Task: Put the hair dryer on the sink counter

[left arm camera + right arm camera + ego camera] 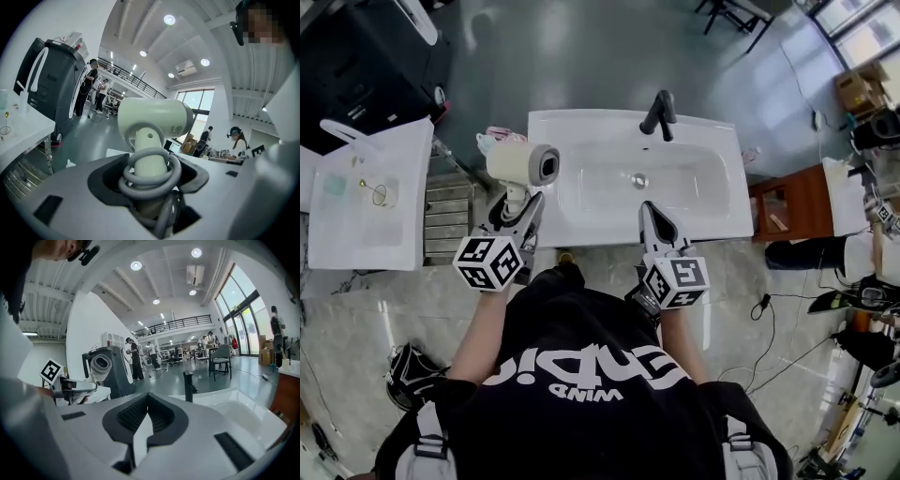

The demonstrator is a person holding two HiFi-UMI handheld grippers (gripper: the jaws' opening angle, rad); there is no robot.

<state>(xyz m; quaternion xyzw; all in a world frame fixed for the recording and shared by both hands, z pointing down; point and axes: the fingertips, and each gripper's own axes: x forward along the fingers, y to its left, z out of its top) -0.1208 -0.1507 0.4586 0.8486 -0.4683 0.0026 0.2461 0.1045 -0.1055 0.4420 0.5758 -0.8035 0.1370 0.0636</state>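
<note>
The jaws of the left gripper (150,174) pinch the handle of the hair dryer (154,119), with its grey cord (151,183) coiled around that handle. The dryer stands upright, cream body above the jaws, at the left edge of the white sink tabletop (591,225). The jaws of the right gripper (146,401) are pressed together and empty, at the tabletop's front edge, pointing toward the black faucet (189,385).
</note>
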